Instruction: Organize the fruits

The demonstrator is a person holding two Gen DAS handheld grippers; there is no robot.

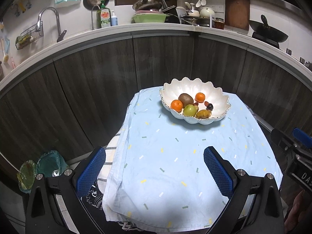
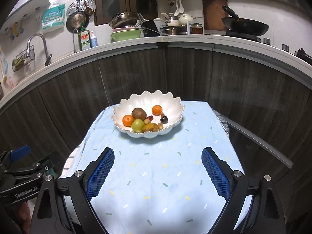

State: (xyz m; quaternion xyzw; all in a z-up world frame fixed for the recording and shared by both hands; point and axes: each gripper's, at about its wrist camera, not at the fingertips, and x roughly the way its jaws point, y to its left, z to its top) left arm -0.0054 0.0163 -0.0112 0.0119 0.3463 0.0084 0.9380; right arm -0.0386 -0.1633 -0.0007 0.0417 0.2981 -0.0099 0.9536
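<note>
A white scalloped bowl [image 1: 220, 99] [image 2: 171, 105] stands at the far end of a small table under a light blue cloth [image 1: 175, 165] [image 2: 165, 175]. In it lie a kiwi [image 1: 185, 98] [image 2: 138, 113], two oranges [image 1: 176, 105] [image 1: 200, 97], a green fruit [image 1: 189, 110] [image 2: 137, 125], a yellow-brown fruit [image 1: 203, 114] [image 2: 149, 127] and several small dark and red ones [image 2: 164, 119]. My left gripper [image 1: 155, 156] hangs open over the near left part of the cloth, well short of the bowl. My right gripper [image 2: 158, 156] is open too, nothing between its blue pads.
Dark wood cabinet fronts [image 1: 97, 78] curve behind the table under a white counter [image 2: 136, 41] with a sink tap, dish soap, pans and a wok. Plastic-bagged bins [image 1: 39, 169] sit on the floor at the left. The other gripper shows at each view's edge [image 1: 296, 152] [image 2: 23, 171].
</note>
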